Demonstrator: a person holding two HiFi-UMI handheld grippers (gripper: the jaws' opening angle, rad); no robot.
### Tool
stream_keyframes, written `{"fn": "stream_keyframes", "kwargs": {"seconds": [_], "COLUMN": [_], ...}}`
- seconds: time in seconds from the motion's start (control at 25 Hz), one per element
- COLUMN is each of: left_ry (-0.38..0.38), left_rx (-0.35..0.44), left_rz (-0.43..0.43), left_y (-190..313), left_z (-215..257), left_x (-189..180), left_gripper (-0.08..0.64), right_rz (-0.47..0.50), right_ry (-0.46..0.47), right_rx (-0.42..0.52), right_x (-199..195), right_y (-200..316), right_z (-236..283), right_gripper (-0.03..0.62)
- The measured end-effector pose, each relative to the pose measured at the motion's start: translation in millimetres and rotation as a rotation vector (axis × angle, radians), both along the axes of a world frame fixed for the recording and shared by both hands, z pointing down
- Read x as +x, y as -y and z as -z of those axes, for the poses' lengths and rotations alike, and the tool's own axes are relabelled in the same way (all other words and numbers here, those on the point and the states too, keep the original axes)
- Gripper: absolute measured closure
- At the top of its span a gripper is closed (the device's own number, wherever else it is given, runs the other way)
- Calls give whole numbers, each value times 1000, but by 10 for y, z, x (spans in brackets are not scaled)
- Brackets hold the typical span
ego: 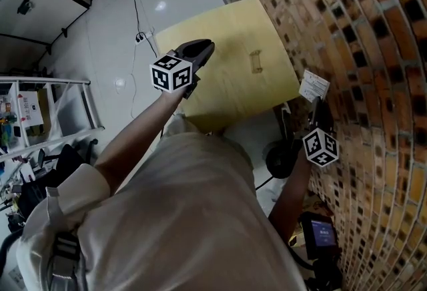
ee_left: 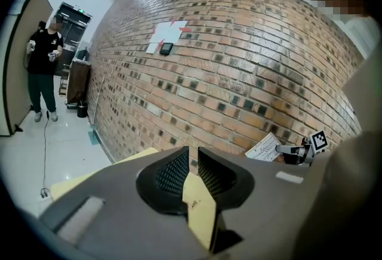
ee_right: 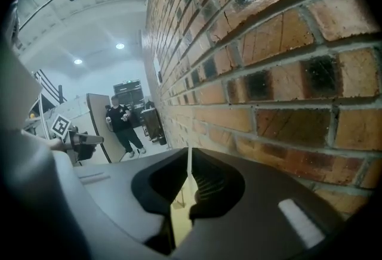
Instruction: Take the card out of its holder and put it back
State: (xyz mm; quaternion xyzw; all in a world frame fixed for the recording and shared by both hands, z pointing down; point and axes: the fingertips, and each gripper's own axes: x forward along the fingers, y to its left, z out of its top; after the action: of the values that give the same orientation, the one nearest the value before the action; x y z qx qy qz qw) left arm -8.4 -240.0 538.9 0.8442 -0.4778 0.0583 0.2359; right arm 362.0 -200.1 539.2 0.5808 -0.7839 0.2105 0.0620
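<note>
**A:** While the pale yellow square tabletop (ego: 227,83) is lying open along its near and left edges, what is crowding it?

**B:** The red-brown brick wall (ego: 360,36) is running just beside its right edge. The right gripper (ego: 315,106) is hanging off the tabletop, in the slim space against those bricks. On the left, the glossy white floor (ego: 113,49) is giving plenty of room.

**A:** Where is the thin white printed card (ego: 313,86) sitting?

**B:** It is sticking out of the right gripper's jaws, which are pinching it flat between them; the right gripper view is showing it edge-on. The small clear card holder (ego: 255,61) is standing out on the tabletop, well apart from the card.

**A:** And the other one?

**B:** The left gripper (ego: 203,49) is hovering over the tabletop's left part. Its jaws are standing a narrow slit apart, with only the yellow surface showing through the gap.

**A:** Is anything else lying around?

**B:** A thin black cable (ego: 133,9) is trailing across the floor towards the tabletop's far left corner, and a silver metal rack (ego: 60,109) is standing further left. A person in dark clothes (ee_left: 45,68) is standing well off along the wall.
</note>
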Motion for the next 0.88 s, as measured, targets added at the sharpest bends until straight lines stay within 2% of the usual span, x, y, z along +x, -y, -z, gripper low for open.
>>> {"fn": "stream_keyframes", "kwargs": {"seconds": [0.32, 0.88], "left_ry": [7, -1], "left_rx": [-2, -8], "left_rz": [12, 43], "left_y": [34, 50], "left_z": [14, 2], "left_x": [-106, -238], "left_gripper": [497, 499], "right_rz": [-23, 6], "right_ry": [16, 17], "right_rx": [13, 0], "right_x": [-11, -157], "right_y": [61, 180], "right_z": [12, -57], "right_gripper": [578, 578]}}
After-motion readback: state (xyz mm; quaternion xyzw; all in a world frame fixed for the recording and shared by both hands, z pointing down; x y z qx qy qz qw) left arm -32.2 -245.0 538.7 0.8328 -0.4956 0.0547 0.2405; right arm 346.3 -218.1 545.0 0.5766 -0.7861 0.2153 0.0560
